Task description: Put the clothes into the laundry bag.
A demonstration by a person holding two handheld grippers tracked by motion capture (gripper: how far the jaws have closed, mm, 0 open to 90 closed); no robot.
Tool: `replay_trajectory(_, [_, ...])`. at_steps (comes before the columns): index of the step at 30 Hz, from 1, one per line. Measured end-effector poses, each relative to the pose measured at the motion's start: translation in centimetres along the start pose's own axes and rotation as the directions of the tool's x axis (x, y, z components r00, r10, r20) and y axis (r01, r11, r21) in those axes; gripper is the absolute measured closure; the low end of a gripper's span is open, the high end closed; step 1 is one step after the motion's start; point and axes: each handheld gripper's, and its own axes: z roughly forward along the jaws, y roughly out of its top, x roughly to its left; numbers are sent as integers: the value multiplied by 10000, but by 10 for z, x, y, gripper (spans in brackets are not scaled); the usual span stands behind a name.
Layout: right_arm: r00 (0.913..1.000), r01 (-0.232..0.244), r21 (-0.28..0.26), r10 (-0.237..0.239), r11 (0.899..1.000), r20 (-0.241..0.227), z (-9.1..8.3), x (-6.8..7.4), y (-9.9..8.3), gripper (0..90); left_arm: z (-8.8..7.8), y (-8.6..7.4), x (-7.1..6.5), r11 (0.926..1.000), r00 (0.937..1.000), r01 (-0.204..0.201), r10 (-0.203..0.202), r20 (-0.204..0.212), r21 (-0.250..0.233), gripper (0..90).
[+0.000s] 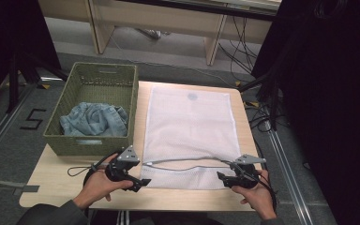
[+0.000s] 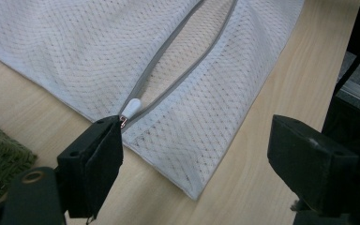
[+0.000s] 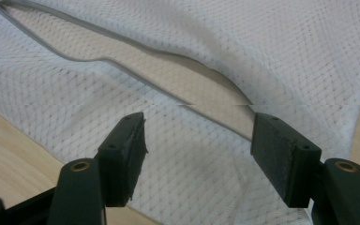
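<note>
White mesh zippered laundry bag (image 1: 187, 131): lying flat at the worktop (image 1: 51, 180) centre, its grey zip gaping along the 6 o'clock edge. Left claw (image 1: 143, 182) and right claw (image 1: 221, 177) are hovering released at either end of the zip. Risks: the small white pull tab (image 2: 132, 108) is slipping past the jaw; thin mesh is bunching and snagging. Green woven basket (image 1: 122, 140) holding crumpled blue denim (image 1: 93, 119) is crowding 9 o'clock; the 3 and 6 o'clock worktop edges are sitting close.

txt: "5" | on: floor (image 1: 9, 140), black tape digit, left of table | other txt: none legible
</note>
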Motion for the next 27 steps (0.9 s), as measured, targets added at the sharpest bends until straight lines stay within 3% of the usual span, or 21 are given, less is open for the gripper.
replay_trajectory(2, [10000, -12, -45, 12, 10000, 56, 0, -2, 0, 367, 1, -1, 0, 9998, 9998, 219, -219, 26, 5, 178])
replay_trajectory(3, [9995, -308, 33, 308, 9995, 13, -1, -1, 0, 366, 1, -1, 0, 9997, 9997, 242, -242, 42, -1, 178])
replay_trajectory(4, [9999, -67, -7, 67, 10000, 91, 0, -4, 0, 366, 0, 0, 1, 10000, 10000, 64, -64, 28, 31, 178])
replay_trajectory(6, [9999, 42, -52, -41, 10000, 129, 1, -5, -1, 365, 0, 0, 1, 9999, 9999, 114, -114, 4, 32, 178])
replay_trajectory(9, [9999, -124, 41, 123, 9999, 91, 3, -4, 0, 364, 0, 0, 2, 9999, 9999, 105, -105, -9, 13, 177])
replay_trajectory(10, [9998, 135, 25, -135, 9999, 116, 4, -6, 0, 363, 0, 0, 2, 10000, 9999, 99, -99, -21, 3, 177])
replay_trajectory(12, [9997, -241, 80, 241, 9997, 9, 3, -3, 2, 363, 0, 0, 2, 9998, 9998, 207, -207, -31, -8, 176])
replay_trajectory(13, [9997, -230, 83, 231, 9997, -27, 4, -2, 2, 363, 0, 0, 2, 9998, 9998, 186, -186, -74, 9, 176])
replay_trajectory(14, [9999, 170, 67, -170, 9998, 20, 5, -4, 1, 363, 0, 0, 2, 9998, 9998, 200, -200, -44, 0, 176])
replay_trajectory(15, [10000, -73, 89, 73, 9999, -57, 4, -2, 2, 362, 0, 0, 2, 9998, 9998, 213, -213, -58, -11, 176])
replay_trajectory(16, [9999, 142, -14, -142, 9999, 2, 6, -3, 2, 362, 0, 0, 2, 9998, 9997, 221, -221, -57, -4, 176])
replay_trajectory(22, [9998, 59, 19, -58, 10000, -202, 10, 2, 8, 361, 0, 0, 2, 9998, 9998, 205, -204, -76, 19, 177])
replay_trajectory(25, [9992, 344, -170, -347, 9993, -211, 16, 3, 13, 361, -1, 0, 2, 9999, 9999, 88, -87, -119, 50, 176])
replay_trajectory(27, [9995, 191, -212, -197, 9996, -254, 19, 4, 18, 360, -1, 1, 3, 10000, 9999, 71, -71, -118, 63, 177])
